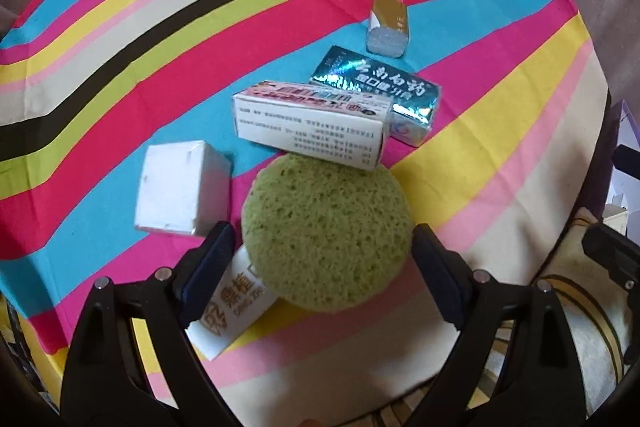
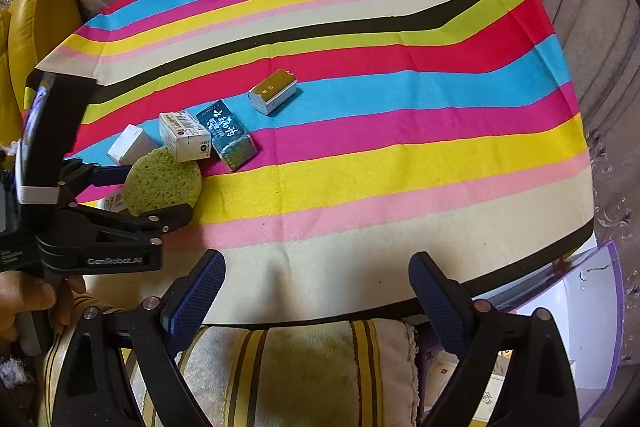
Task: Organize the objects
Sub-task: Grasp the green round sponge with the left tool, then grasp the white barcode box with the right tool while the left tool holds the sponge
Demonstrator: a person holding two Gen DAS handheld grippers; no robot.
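In the lower middle of the left wrist view my left tool stands wide open around the green sponge, neither pad visibly pressing it. I judge the sponge light, soft and porous; it should squash before it slips, so I would close across its widest part. It overlaps a white labelled box at lower left and touches the white printed carton just above. Left of centre sits a plain white box. Farther up lie the shiny teal box, likely slick, and a gold-topped box, all on the striped surface. My right tool is wide open, empty, at the surface's near edge.
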